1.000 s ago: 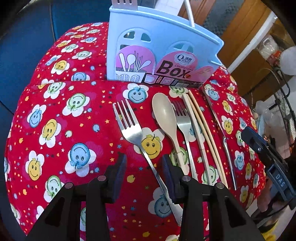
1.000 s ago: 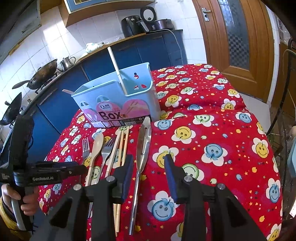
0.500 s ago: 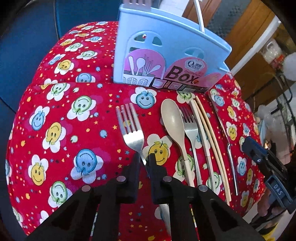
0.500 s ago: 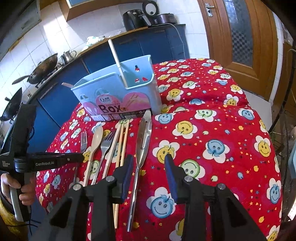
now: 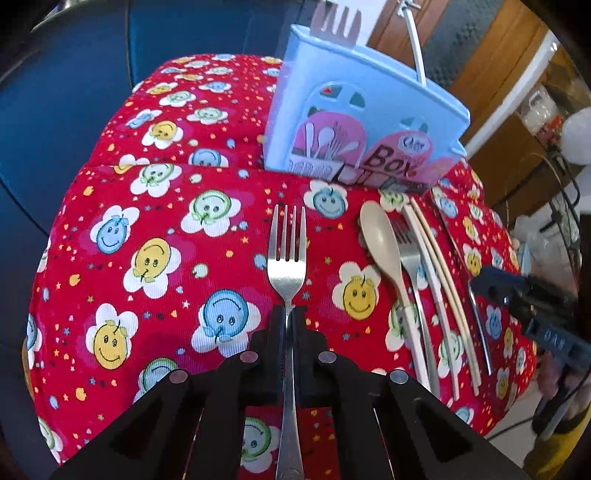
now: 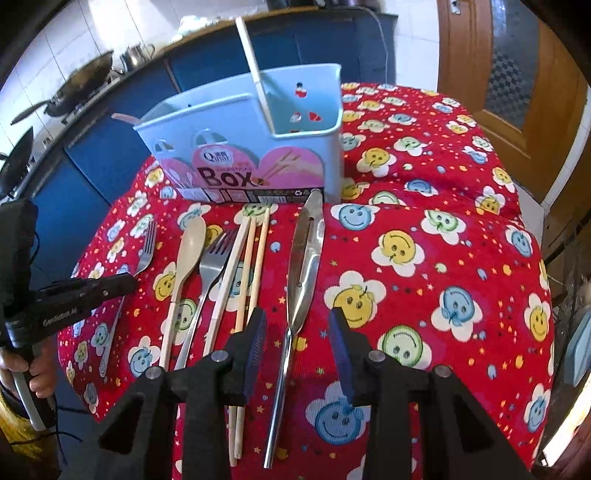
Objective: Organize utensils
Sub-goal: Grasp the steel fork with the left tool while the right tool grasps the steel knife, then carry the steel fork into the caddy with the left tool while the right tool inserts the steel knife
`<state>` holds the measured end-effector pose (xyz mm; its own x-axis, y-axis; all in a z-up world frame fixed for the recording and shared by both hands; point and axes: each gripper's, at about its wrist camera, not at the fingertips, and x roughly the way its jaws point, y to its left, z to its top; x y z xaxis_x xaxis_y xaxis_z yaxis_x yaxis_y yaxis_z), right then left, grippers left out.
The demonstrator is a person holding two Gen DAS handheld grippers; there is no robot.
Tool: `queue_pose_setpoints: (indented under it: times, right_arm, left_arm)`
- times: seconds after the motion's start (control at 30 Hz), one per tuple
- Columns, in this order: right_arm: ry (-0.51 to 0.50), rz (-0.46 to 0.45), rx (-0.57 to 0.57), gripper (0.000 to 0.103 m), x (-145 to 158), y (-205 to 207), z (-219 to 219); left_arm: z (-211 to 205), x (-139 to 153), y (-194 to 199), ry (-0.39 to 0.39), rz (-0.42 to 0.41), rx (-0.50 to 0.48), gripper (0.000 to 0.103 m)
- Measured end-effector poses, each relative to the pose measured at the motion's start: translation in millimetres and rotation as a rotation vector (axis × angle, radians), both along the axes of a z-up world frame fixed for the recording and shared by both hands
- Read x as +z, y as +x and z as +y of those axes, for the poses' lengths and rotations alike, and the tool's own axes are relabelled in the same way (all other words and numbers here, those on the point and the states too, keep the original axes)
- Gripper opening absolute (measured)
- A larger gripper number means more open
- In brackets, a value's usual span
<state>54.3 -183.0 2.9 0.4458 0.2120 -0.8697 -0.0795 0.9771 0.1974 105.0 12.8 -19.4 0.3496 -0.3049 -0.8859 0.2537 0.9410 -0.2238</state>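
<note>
My left gripper [image 5: 287, 314] is shut on the handle of a steel fork [image 5: 287, 254], tines pointing toward the light blue utensil box [image 5: 354, 122]. The same fork [image 6: 146, 247] shows at the left in the right wrist view, held by the left gripper [image 6: 125, 282]. My right gripper [image 6: 297, 325] is open, its fingers either side of the steel tongs [image 6: 304, 258] lying on the cloth. A beige spoon [image 6: 188, 251], a second fork [image 6: 212, 266] and chopsticks [image 6: 251, 266] lie in a row between them.
The red smiley-print cloth [image 6: 424, 277] covers the table. The box holds a fork [image 5: 338, 22] and a white stick [image 6: 255, 74]. Blue cabinets [image 6: 92, 147] stand behind; a wooden door [image 6: 517, 74] is at the right.
My left gripper closed on the fork's handle and the fork has swung straight, away from the spoon. My right gripper moved closer over the tongs, still open.
</note>
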Motion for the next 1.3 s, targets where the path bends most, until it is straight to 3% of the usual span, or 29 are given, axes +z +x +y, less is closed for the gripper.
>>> queue_pose_setpoints:
  times: [0.3, 0.5, 0.7, 0.83, 1.13, 1.3]
  right_arm:
    - [-0.002, 0.158, 0.025, 0.038, -12, 24, 5]
    - [0.016, 0.219, 0.033, 0.038, -13, 39, 2]
    - [0.047, 0.233, 0.029, 0.04, -14, 46, 1]
    - [0.058, 0.187, -0.005, 0.017, -14, 38, -9]
    - [0.183, 0.009, -0.061, 0.016, 0, 5, -22]
    - [0.178, -0.168, -0.075, 0.015, 24, -20, -18]
  left_arm:
    - [-21, -3, 12, 0.081, 0.086, -0.088, 0.004]
    - [-23, -4, 25, 0.083, 0.145, -0.114, 0.004]
    - [-27, -2, 23, 0.084, 0.09, -0.134, 0.004]
    - [-22, -1, 15, 0.047, 0.042, -0.12, 0.003]
    - [-6, 17, -18, -0.071, -0.14, -0.099, 0.003]
    - [-4, 38, -30, -0.128, -0.249, -0.078, 0.003]
